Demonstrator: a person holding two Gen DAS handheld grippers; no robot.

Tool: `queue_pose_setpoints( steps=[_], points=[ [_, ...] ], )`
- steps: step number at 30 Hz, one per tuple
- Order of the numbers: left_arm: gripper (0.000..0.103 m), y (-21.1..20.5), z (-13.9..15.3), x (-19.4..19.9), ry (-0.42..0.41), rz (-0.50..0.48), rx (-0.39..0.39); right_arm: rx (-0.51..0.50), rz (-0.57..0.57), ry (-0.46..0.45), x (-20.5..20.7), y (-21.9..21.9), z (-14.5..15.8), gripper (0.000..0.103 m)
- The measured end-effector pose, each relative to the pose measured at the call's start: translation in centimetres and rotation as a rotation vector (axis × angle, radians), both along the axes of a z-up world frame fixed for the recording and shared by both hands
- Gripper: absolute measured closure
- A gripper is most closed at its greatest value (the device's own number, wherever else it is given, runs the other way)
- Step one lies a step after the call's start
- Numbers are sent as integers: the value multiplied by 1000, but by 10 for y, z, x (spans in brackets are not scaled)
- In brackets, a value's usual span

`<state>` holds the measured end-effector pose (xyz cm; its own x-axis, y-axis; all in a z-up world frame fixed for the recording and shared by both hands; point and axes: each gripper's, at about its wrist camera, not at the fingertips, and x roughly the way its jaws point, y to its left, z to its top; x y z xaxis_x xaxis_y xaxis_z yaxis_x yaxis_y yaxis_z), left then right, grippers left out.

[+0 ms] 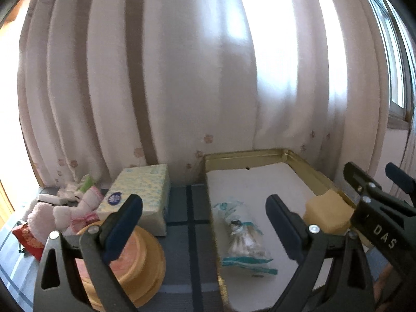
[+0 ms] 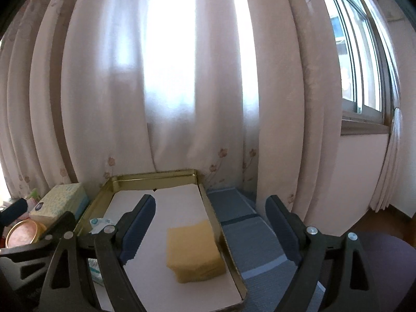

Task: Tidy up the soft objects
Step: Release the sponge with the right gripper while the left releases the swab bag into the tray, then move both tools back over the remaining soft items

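Note:
A gold tray [image 1: 241, 154] with a white liner holds a clear packet of cotton swabs [image 1: 244, 236] and a yellow sponge [image 1: 329, 214]. In the right wrist view the sponge [image 2: 193, 251] lies in the tray [image 2: 153, 175] between my open right gripper's [image 2: 210, 221] fingers, below them; the packet [image 2: 100, 222] peeks out at the left. My left gripper [image 1: 204, 221] is open and empty above the table, over the tray's left edge. A white plush toy [image 1: 52, 218] and a red pouch [image 1: 27, 236] lie at the far left.
A tissue box [image 1: 140, 195] stands left of the tray, with an orange round lidded container [image 1: 137, 257] in front of it. Small white items [image 1: 65, 193] lie behind the plush. Curtains [image 1: 182, 78] hang right behind the table. A window [image 2: 358, 59] is at the right.

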<state>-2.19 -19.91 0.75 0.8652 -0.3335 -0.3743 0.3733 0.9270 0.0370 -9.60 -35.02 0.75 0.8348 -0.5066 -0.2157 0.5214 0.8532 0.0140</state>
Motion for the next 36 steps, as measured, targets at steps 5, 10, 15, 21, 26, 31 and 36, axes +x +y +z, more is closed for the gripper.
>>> queue_pose_setpoints(
  steps=[5,10,15,21,26,31,36],
  points=[
    [6,17,2,-2,3,30,-18,5,-11,-4,-1,-1,0,15],
    [6,38,1,-1,19,54,-43,1,-35,-5,-3,1,0,15],
    [6,52,-1,0,22,76,-46,6,-51,-9,-8,7,0,15],
    [6,68,-1,-1,24,92,-44,9,-56,-6,-8,21,-1,15],
    [6,89,-1,-3,17,109,-39,49,-36,-25,-11,38,-2,15],
    [6,118,-1,0,25,145,-38,83,11,-38,-7,66,-3,15],
    [6,154,-4,9,57,207,-41,64,92,-27,4,100,-3,15]
  ],
)
